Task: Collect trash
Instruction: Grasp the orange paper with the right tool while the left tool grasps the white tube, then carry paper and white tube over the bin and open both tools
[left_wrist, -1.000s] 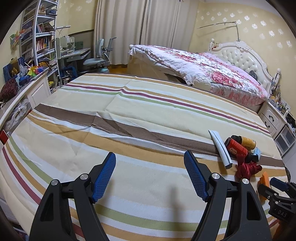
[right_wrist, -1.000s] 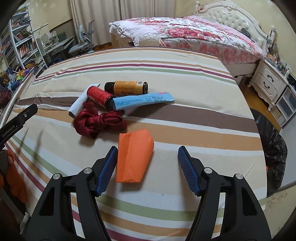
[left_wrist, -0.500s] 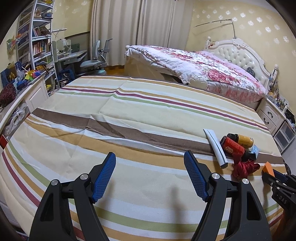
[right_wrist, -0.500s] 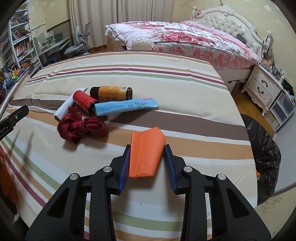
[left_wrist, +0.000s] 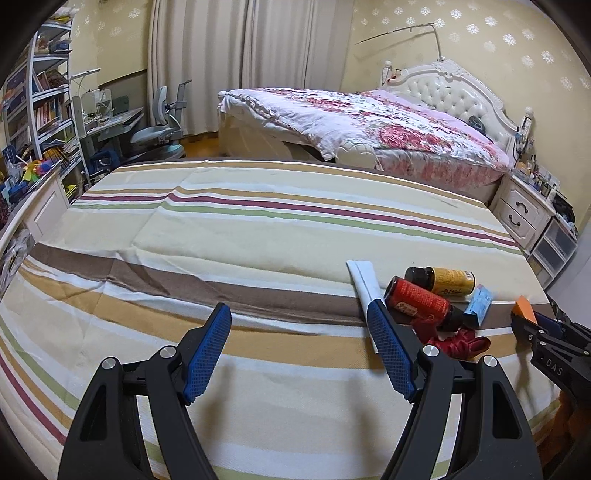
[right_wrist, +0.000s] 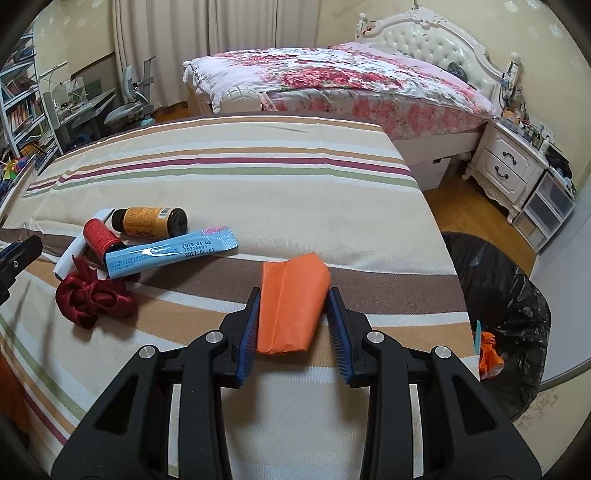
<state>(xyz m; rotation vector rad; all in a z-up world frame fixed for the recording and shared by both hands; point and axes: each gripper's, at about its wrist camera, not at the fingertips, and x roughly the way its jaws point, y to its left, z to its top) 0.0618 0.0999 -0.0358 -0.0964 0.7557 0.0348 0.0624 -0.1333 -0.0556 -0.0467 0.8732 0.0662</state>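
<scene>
Striped sheet (left_wrist: 258, 236) covers bed; bedroom.

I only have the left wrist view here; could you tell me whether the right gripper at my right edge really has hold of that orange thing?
Observer: Yes. In the right wrist view the right gripper has both pads pressed against the sides of the orange packet.
Operator: Thank you. Is there a bin anywhere? I see none.
Observer: A black bin bag stands open on the floor, just past the edge of the striped table, to that gripper's right.
Operator: Is anything in it?
Observer: An orange scrap lies inside it.
</scene>
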